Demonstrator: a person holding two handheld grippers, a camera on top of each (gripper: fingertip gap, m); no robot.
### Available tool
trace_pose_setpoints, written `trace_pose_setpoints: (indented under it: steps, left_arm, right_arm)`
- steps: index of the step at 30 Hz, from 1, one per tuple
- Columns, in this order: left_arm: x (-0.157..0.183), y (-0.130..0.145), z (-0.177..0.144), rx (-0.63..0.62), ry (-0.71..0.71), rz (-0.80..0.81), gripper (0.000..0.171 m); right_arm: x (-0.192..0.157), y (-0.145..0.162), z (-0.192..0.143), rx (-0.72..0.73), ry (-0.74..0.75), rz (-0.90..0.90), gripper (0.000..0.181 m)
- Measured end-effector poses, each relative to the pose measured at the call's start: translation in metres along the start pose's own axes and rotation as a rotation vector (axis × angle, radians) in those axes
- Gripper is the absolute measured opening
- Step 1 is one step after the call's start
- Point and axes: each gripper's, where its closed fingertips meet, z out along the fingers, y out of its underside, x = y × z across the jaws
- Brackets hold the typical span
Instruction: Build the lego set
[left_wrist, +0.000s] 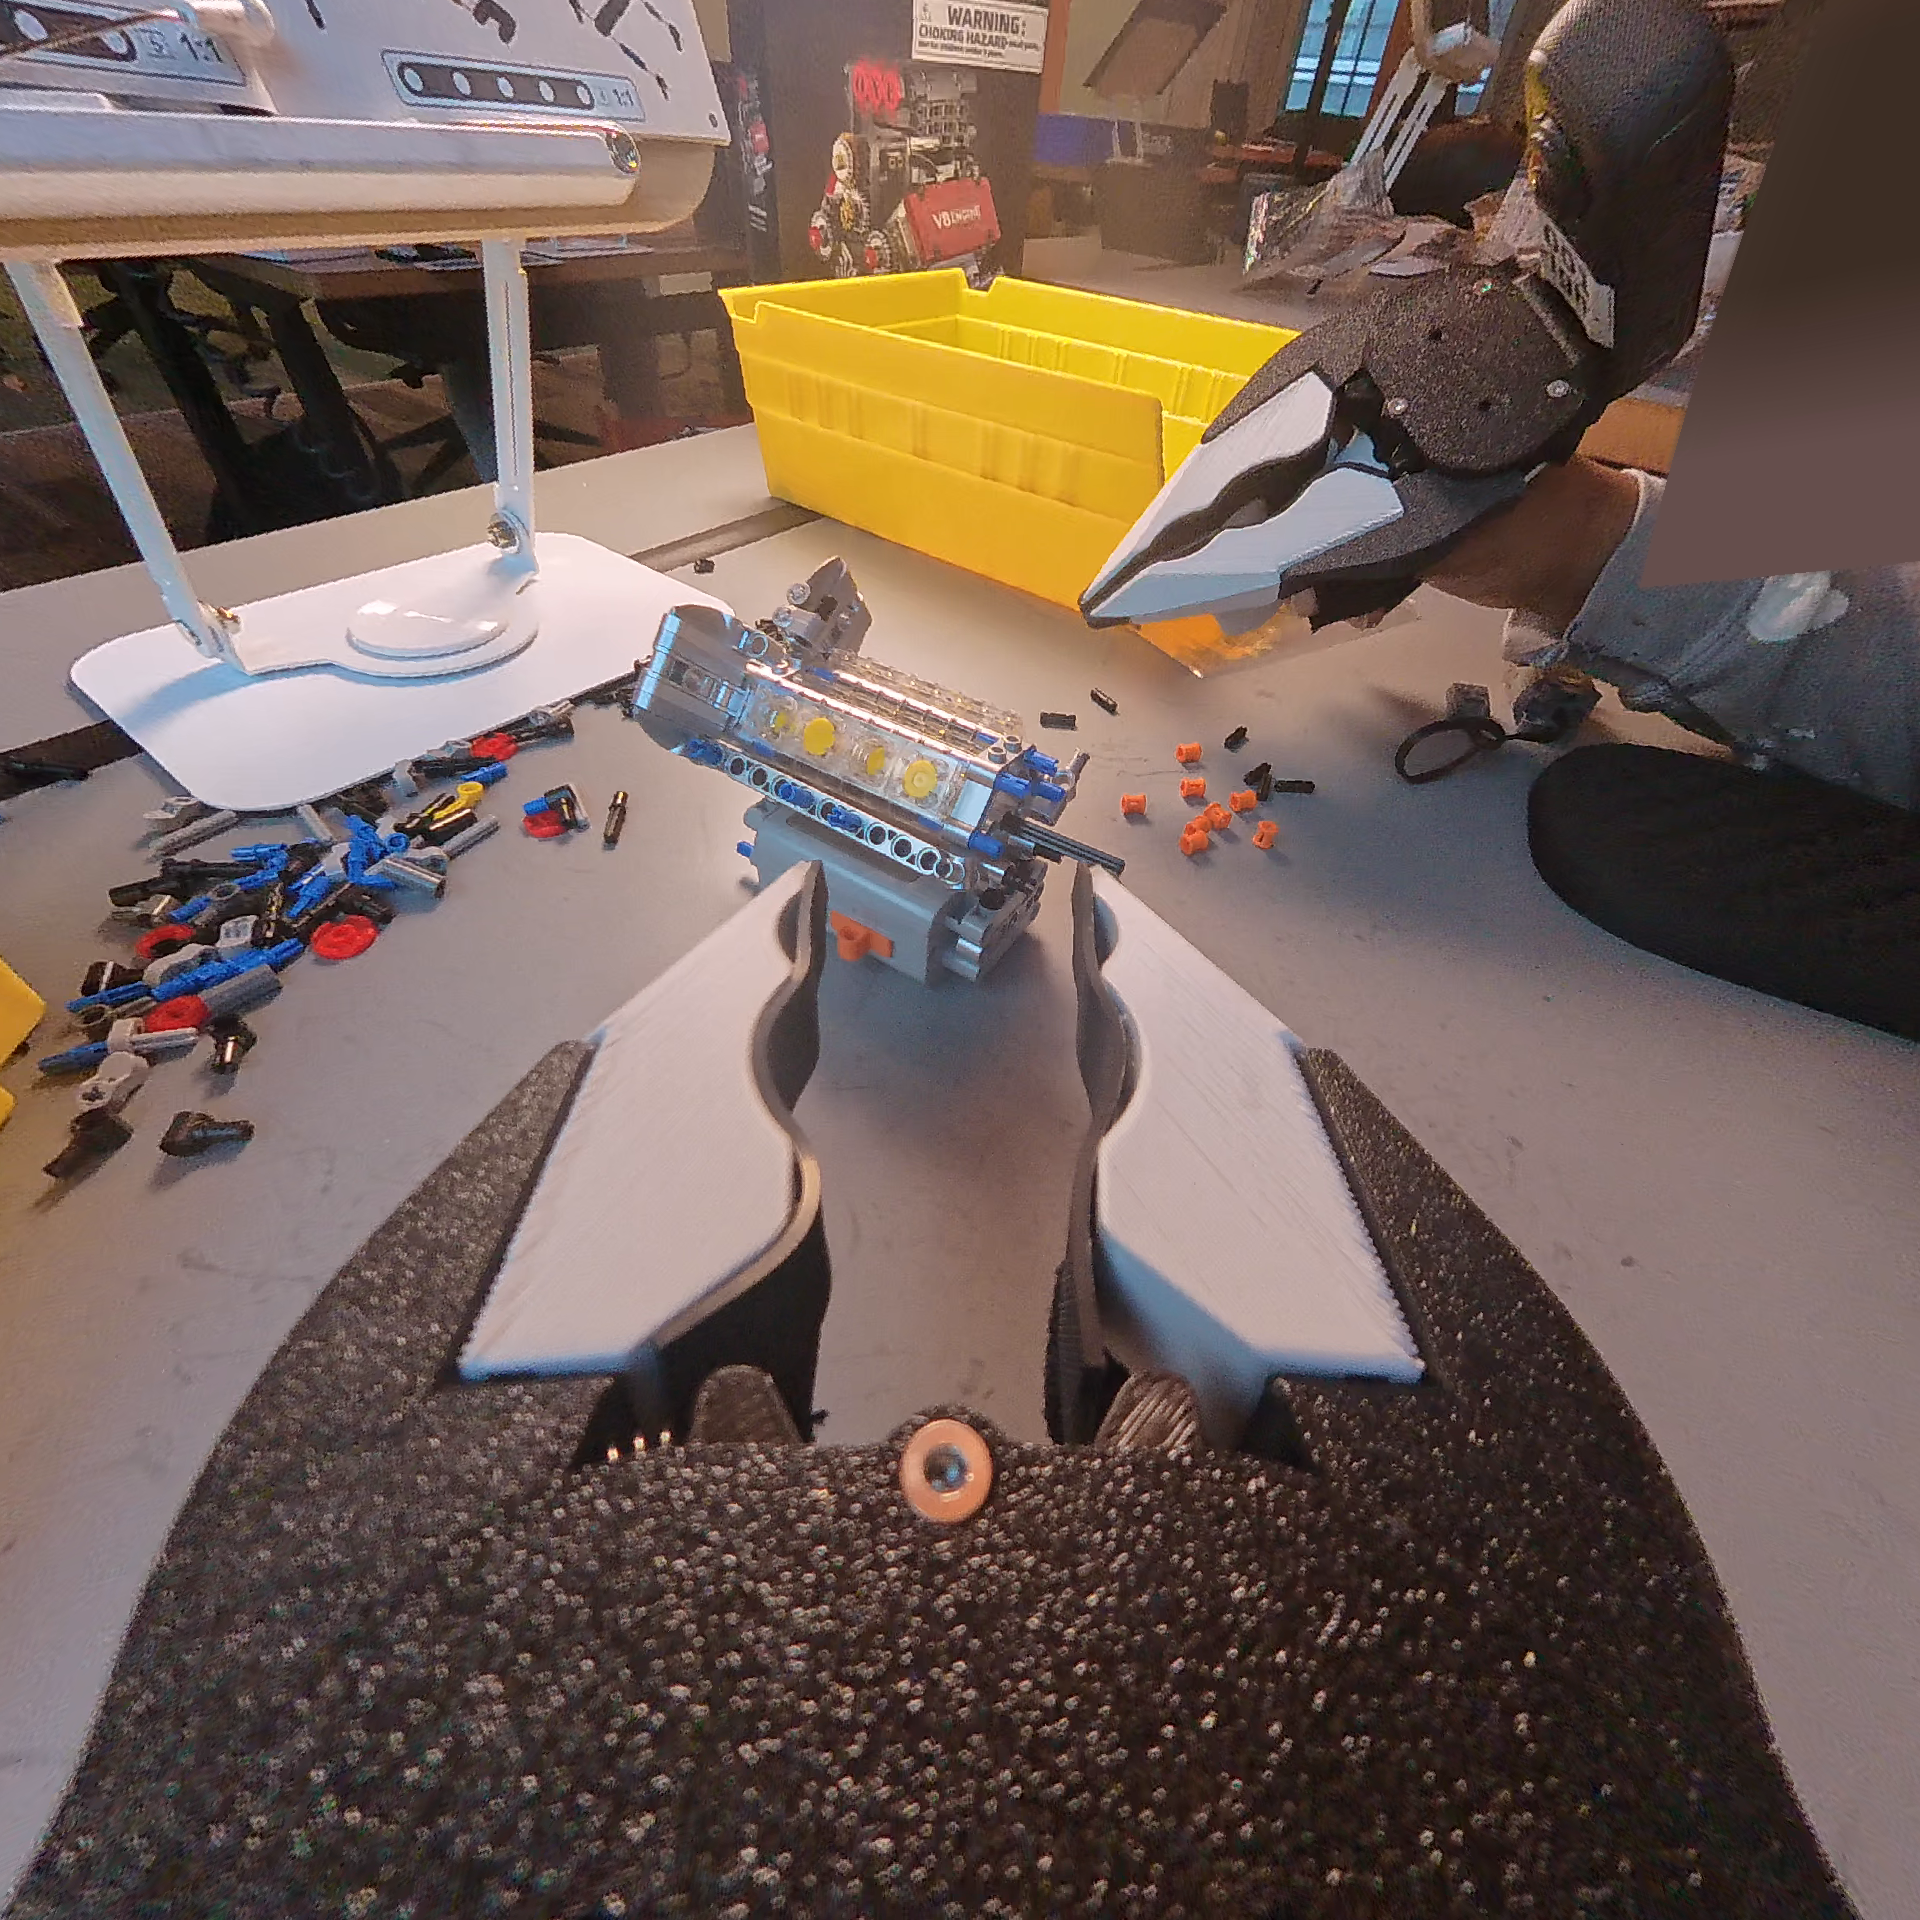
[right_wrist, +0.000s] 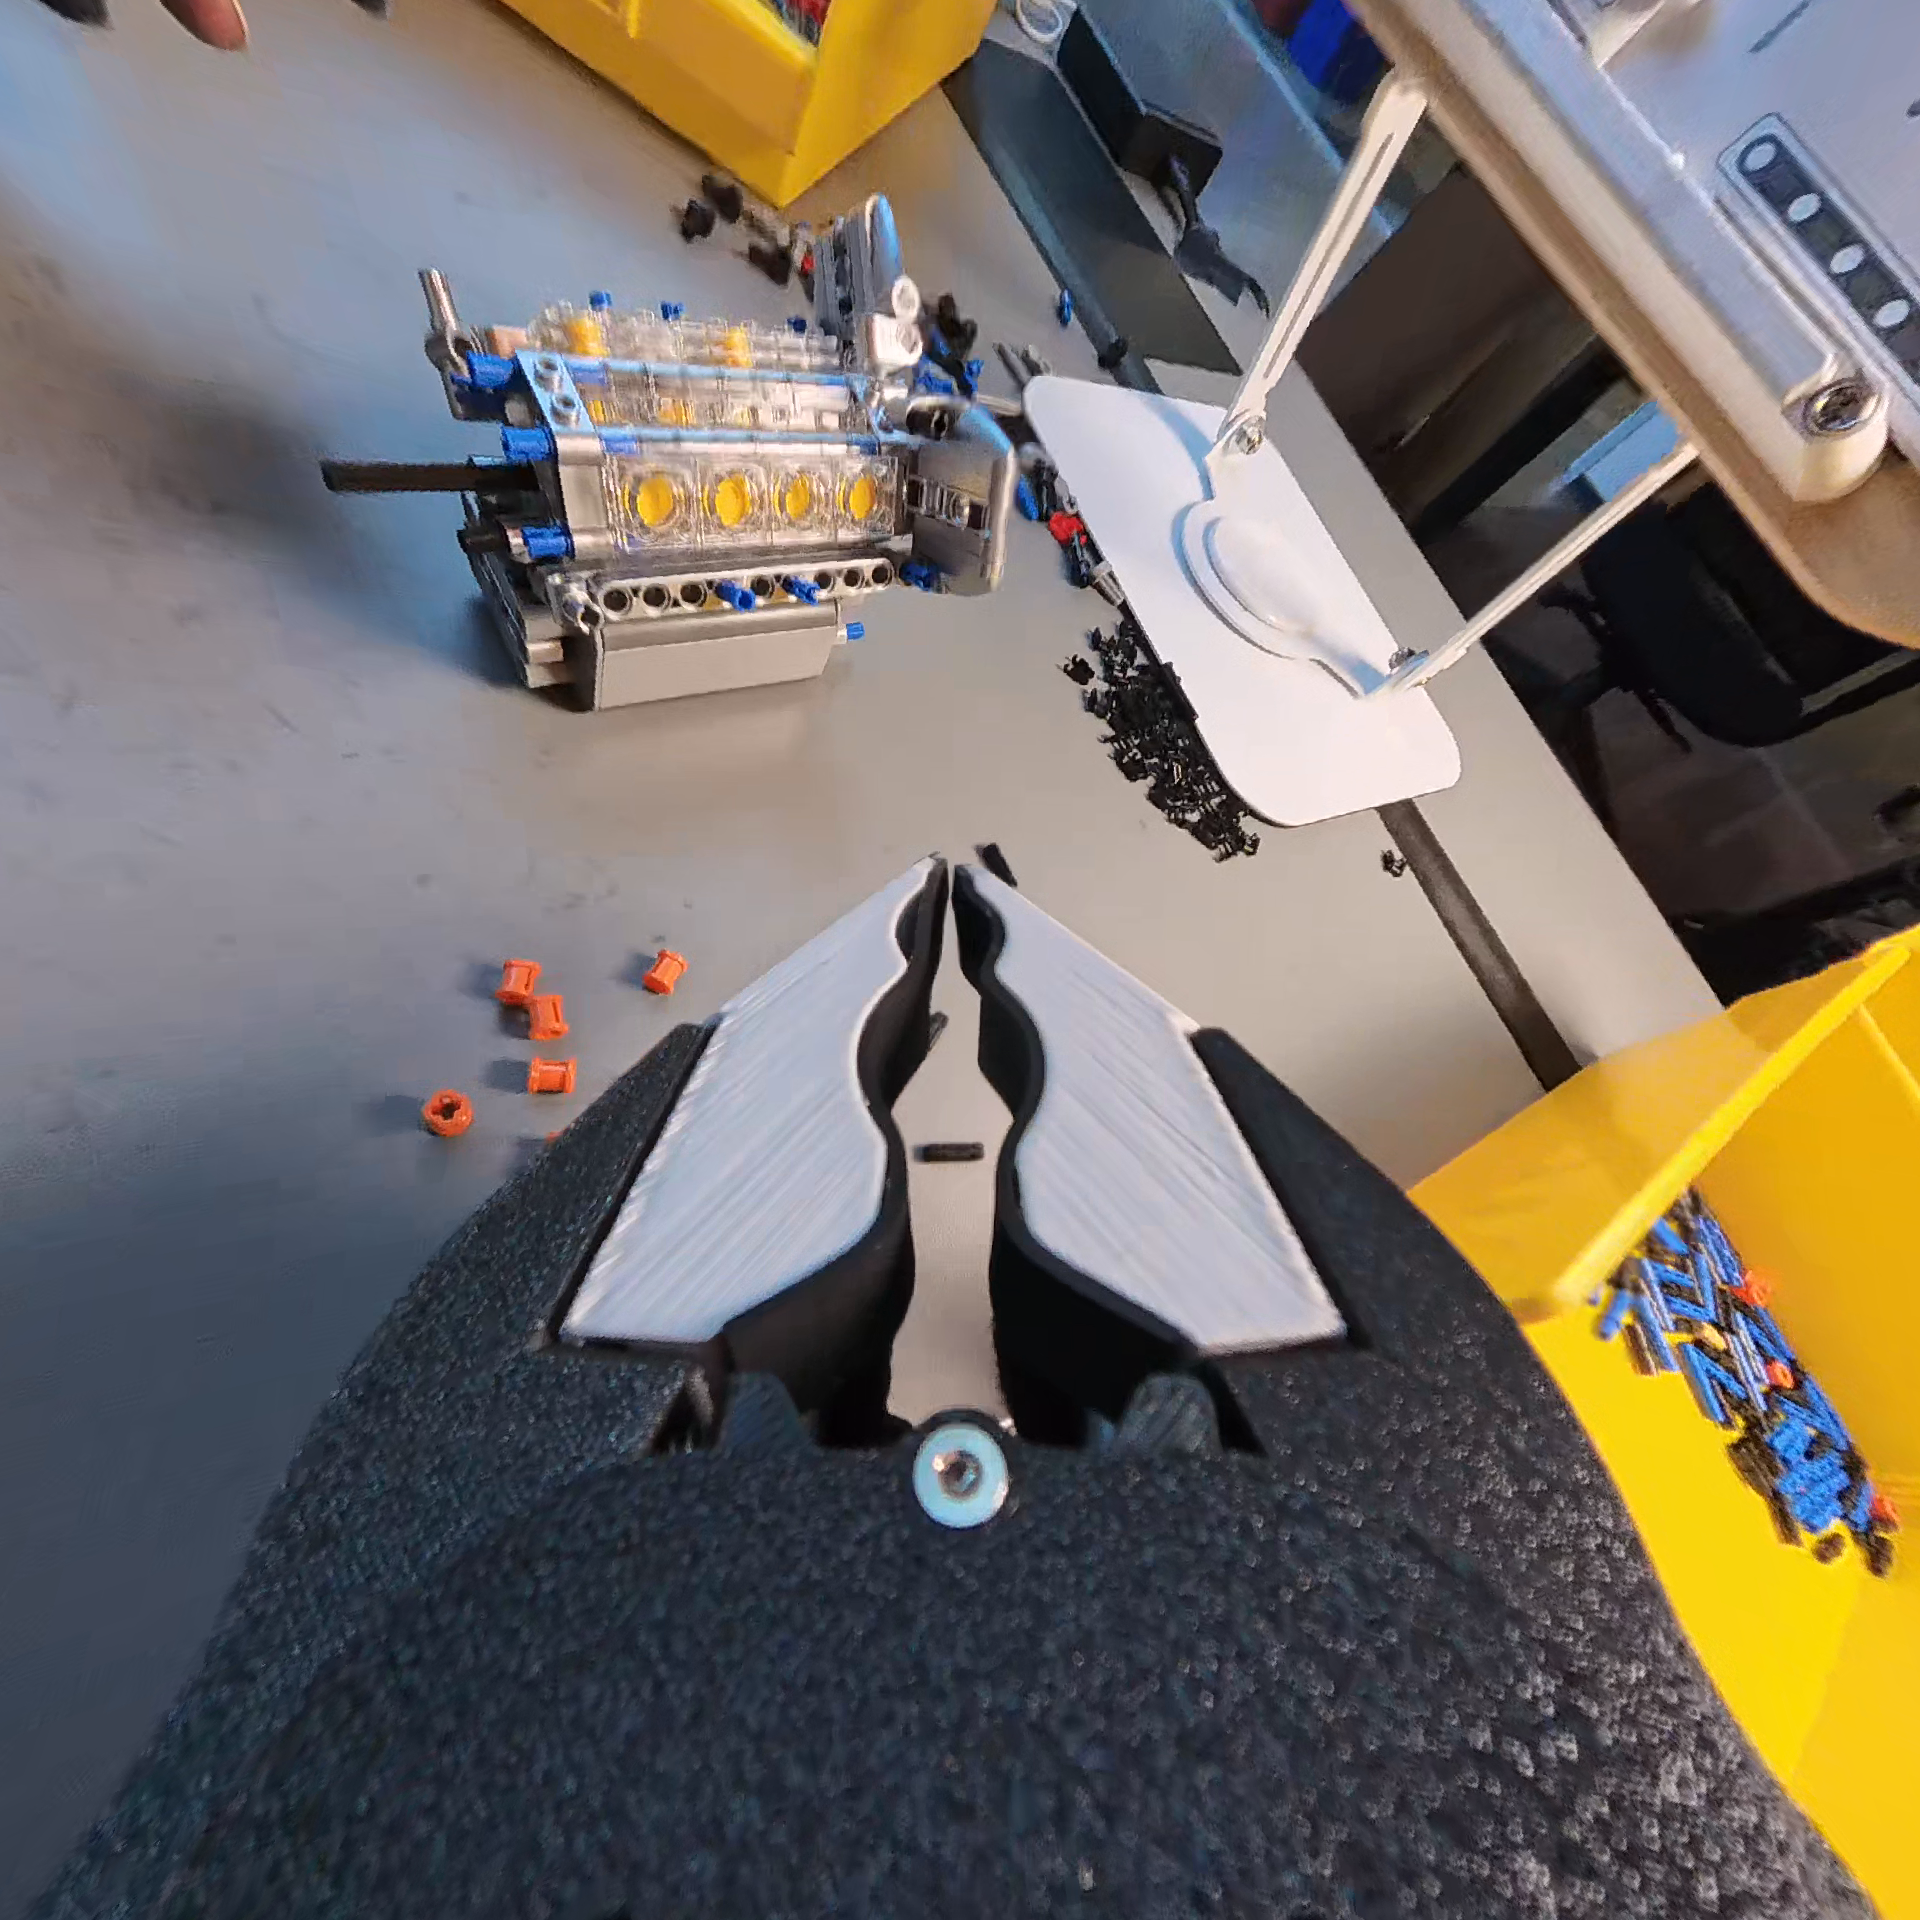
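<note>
My left gripper (left_wrist: 945, 883) hangs with its grey fingers spread wide, nothing between them, the tips just short of the grey, blue and clear brick-built engine model (left_wrist: 862, 769) that stands on the grey table (left_wrist: 1351, 1143). The model's base is partly hidden behind my fingertips. My right gripper (right_wrist: 950, 864) has its fingers drawn together at the tips; whether anything small sits pinched there I cannot make out. In the left wrist view that same gripper (left_wrist: 1096, 611) hovers before the yellow plastic bin (left_wrist: 935, 416), covering its near corner. Small orange bushings (right_wrist: 540, 1023) lie scattered beside my right claw, a few cut off behind its black body. A tiny black pin (right_wrist: 951, 1151) lies on the table, seen through the gap between the fingers. Loose blue, black and red pieces (left_wrist: 260, 894) crowd around the white stand base (left_wrist: 312, 717); many are too small to tell apart.
</note>
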Motion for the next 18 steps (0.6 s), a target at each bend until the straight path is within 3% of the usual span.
trace_pose_setpoints:
  steps: [2, 5, 9, 14, 18]
  left_arm:
    - [-0.001, -0.001, -0.001, 0.005, 0.000, -0.008, 0.045]
    - [-0.003, -0.001, 0.001, 0.005, -0.007, -0.021, 0.044]
    - [-0.008, -0.002, 0.006, 0.004, -0.028, -0.036, 0.043]
    - [-0.011, -0.002, 0.009, -0.002, -0.081, -0.004, 0.043]
    - [-0.019, -0.002, 0.009, -0.017, -0.164, 0.060, 0.043]
  right_arm:
    - [0.018, -0.017, -0.021, 0.095, 0.022, 0.086, 0.000]
    - [0.084, -0.024, -0.070, 0.172, 0.187, 0.234, 0.001]
    - [0.171, 0.023, -0.099, -0.048, 0.385, 0.268, 0.007]
    - [0.241, 0.076, -0.074, -0.218, 0.431, 0.360, 0.016]
    - [0.269, 0.110, -0.033, -0.301, 0.372, 0.468, 0.016]
